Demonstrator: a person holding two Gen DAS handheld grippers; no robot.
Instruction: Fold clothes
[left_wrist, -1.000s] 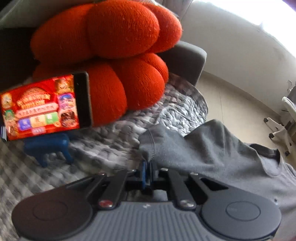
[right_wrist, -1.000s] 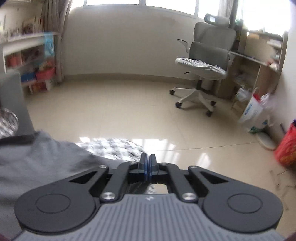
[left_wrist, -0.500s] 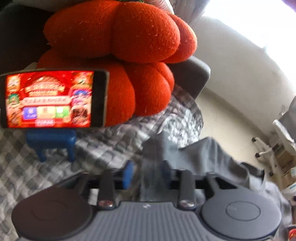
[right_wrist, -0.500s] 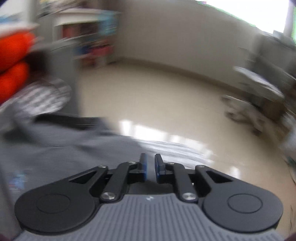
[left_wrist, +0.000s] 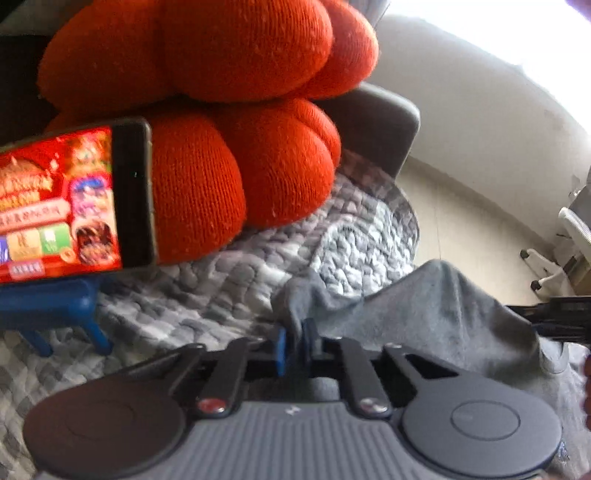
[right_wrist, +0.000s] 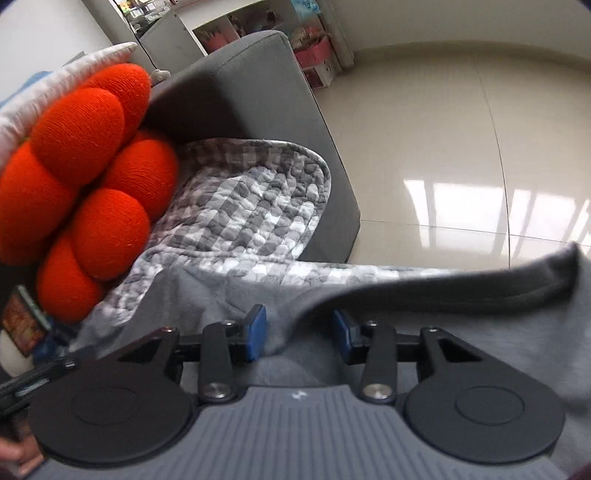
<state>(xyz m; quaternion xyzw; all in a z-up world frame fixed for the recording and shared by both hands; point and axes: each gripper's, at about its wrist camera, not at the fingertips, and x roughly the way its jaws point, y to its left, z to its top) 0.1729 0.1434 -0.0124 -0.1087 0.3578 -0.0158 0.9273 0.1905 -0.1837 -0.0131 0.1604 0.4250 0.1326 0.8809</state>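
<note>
A grey sofa (right_wrist: 251, 96) carries a grey-and-white checked quilt (right_wrist: 258, 199), on which rest an orange knotted cushion (left_wrist: 207, 110), a grey T-shirt (left_wrist: 436, 314) and a blue phone stand (left_wrist: 55, 306).

Sunlight is glaring off the glossy cream tiled floor (right_wrist: 443, 122) beside the grey fabric sofa (right_wrist: 258, 92); a white shelf unit (right_wrist: 295, 33) is standing against the far wall.

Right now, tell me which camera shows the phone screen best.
The left wrist view. The phone fills its left side, lit red screen facing the camera on a blue stand. The right wrist view catches it only as a small, edge-on sliver at far left.
</note>
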